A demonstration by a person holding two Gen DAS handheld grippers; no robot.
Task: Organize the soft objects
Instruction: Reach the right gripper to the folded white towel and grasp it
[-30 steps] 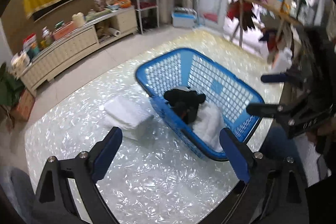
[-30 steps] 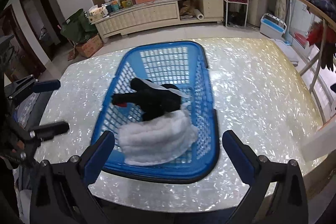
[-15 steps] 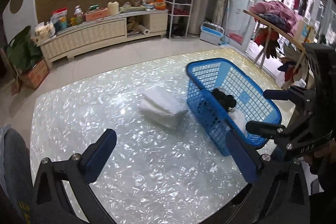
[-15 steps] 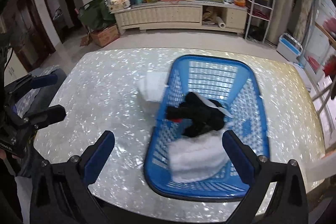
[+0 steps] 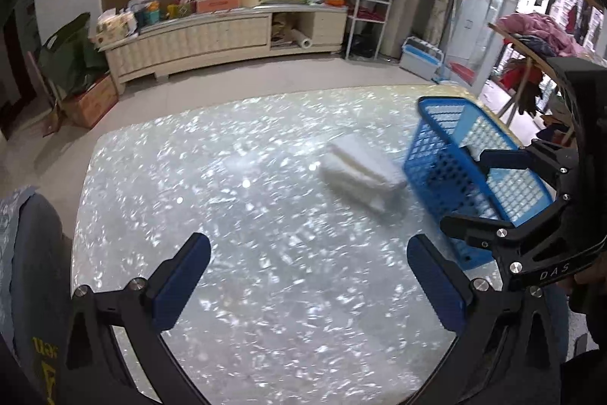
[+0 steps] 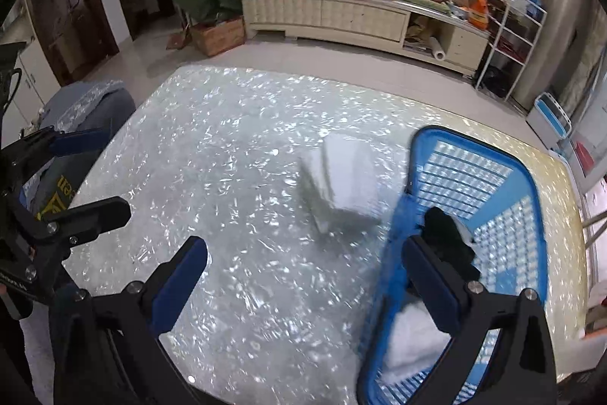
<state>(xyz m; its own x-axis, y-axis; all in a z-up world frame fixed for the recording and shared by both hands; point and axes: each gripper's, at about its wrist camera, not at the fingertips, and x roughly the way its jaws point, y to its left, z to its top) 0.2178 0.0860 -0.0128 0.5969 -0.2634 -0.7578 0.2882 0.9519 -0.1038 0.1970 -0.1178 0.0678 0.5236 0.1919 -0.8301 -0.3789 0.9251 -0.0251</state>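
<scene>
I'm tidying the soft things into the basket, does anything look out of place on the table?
One folded white towel lies on the table just outside the blue basket, while another white towel and a black item are already inside. Both claws are open and empty.

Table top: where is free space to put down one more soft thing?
The table is bare from the folded white towel to its left edge, and before both open grippers. Crowded: the blue basket beside the towel, holding a black item and white cloth.

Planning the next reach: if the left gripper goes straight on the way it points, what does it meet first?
Probably bare table. The left gripper is open, and the folded white towel lies right of its line, beside the blue basket.
</scene>
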